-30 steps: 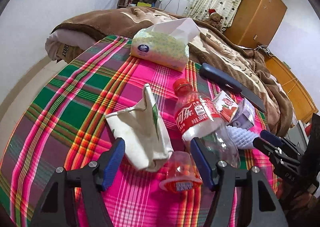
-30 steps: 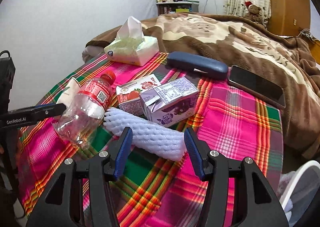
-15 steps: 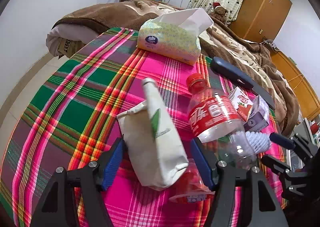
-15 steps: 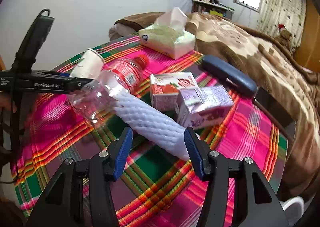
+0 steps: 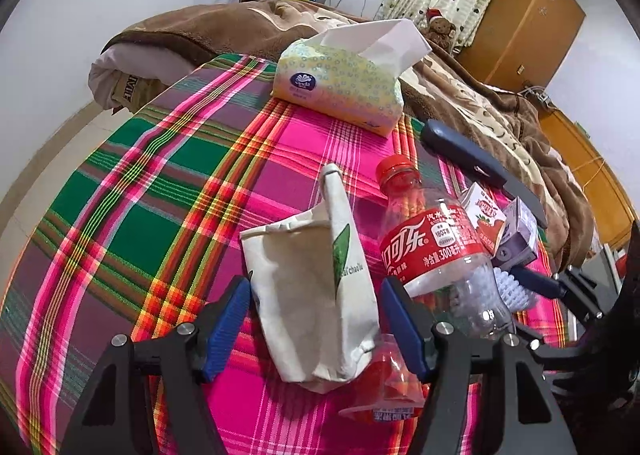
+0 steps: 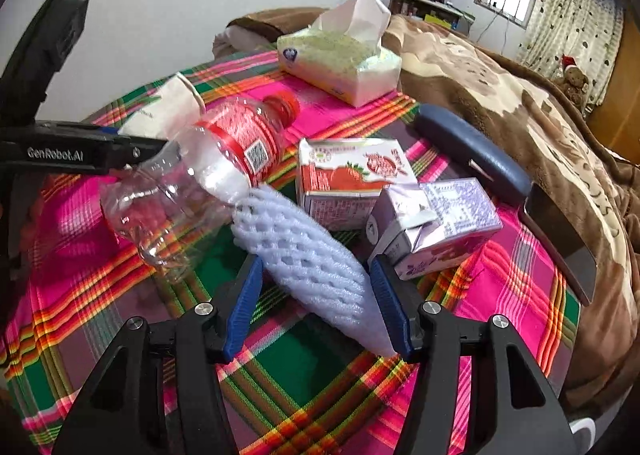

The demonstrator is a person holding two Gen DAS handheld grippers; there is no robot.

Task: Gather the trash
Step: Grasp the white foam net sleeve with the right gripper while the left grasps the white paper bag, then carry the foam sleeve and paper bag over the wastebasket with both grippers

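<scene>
Trash lies on a plaid cloth (image 5: pixel 152 191). My left gripper (image 5: pixel 316 295) is open around a crumpled white paper cup (image 5: pixel 316 287); its pads stand apart from the cup. An empty cola bottle (image 5: pixel 432 251) and a small red plastic cup (image 5: pixel 384 387) lie just right of it. My right gripper (image 6: pixel 316 279) is open around a white foam net sleeve (image 6: pixel 312 255), its right pad close to the sleeve. A strawberry milk carton (image 6: pixel 348 179) and a purple carton (image 6: pixel 440 219) lie beyond it. The bottle (image 6: pixel 216 171) lies to the left there.
A tissue pack (image 5: pixel 340 91) sits at the cloth's far edge. A dark blue case (image 6: pixel 472 151) and a phone (image 6: pixel 560 243) lie at the right, against a brown blanket (image 6: pixel 500 95). The left gripper's body (image 6: pixel 60 151) reaches in from the left in the right wrist view.
Both grippers have moved forward over the cloth. The paper cup now lies between my left jaws and the foam sleeve lies deeper between my right jaws. Both stay open.
</scene>
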